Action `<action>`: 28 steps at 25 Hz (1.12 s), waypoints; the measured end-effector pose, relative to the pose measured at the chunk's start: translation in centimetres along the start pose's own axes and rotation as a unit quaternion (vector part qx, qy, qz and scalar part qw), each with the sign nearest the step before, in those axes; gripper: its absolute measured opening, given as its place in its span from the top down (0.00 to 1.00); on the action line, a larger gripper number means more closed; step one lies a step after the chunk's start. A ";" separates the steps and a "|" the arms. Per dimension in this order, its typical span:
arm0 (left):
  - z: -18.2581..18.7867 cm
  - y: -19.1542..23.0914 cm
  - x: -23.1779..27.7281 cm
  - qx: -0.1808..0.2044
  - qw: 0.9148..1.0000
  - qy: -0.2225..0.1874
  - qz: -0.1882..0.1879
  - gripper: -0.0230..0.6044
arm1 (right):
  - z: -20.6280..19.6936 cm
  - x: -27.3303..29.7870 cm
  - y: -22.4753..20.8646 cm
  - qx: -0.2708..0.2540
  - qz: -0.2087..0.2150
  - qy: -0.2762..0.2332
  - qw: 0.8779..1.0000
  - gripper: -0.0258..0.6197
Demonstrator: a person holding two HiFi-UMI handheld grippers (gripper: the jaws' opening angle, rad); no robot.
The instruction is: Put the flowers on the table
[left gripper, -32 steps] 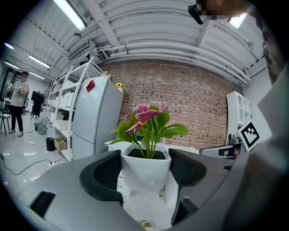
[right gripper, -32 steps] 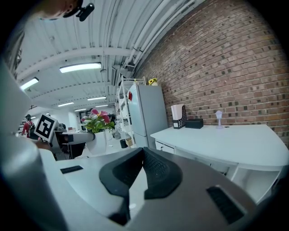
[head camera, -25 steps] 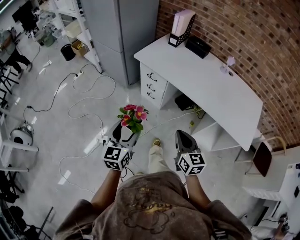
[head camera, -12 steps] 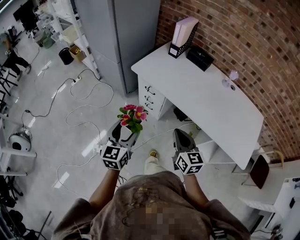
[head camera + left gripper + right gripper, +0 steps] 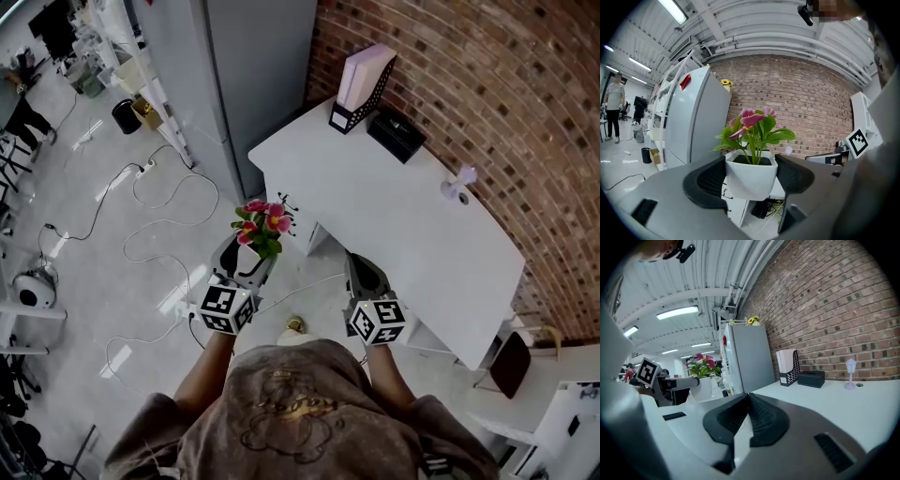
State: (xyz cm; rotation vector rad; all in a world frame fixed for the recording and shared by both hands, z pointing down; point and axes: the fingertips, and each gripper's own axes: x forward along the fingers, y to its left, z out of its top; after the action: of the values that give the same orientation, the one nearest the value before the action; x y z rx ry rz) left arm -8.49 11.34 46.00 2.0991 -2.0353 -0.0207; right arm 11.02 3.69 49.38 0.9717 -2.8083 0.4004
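Observation:
A small white pot of pink flowers with green leaves is held upright in my left gripper, whose jaws are shut on the pot's sides. It hangs above the floor, just left of the white table and short of its near-left corner. My right gripper is shut with nothing in it, over the table's front edge. In the right gripper view the flowers show at the left, and the white tabletop stretches out ahead.
On the table's far end stand a black-and-white file holder, a black box and a small lilac lamp. A grey cabinet stands left of the table. Cables trail over the floor. A brick wall runs behind.
I have stepped forward: the table has drawn closer, and both grippers now reach its front edge. The left gripper still holds the pot.

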 end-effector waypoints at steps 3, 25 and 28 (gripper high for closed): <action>0.4 0.2 2.2 0.001 1.000 -0.002 0.004 0.41 | 0.5 1.3 -1.7 0.001 0.002 0.002 1.000 0.95; 1.4 5.1 13.7 0.016 1.000 0.003 -0.009 0.41 | 2.2 11.0 -7.1 0.017 -0.003 0.006 1.000 0.95; 2.1 6.1 15.8 0.020 1.000 0.006 -0.019 0.41 | 2.9 13.0 -7.8 0.023 -0.008 0.003 1.000 0.95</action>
State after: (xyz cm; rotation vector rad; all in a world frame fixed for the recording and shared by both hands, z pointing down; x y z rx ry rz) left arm -14.19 -4.75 47.17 2.1546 -2.0053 0.0267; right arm 5.56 -10.69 51.08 0.9995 -2.7967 0.4666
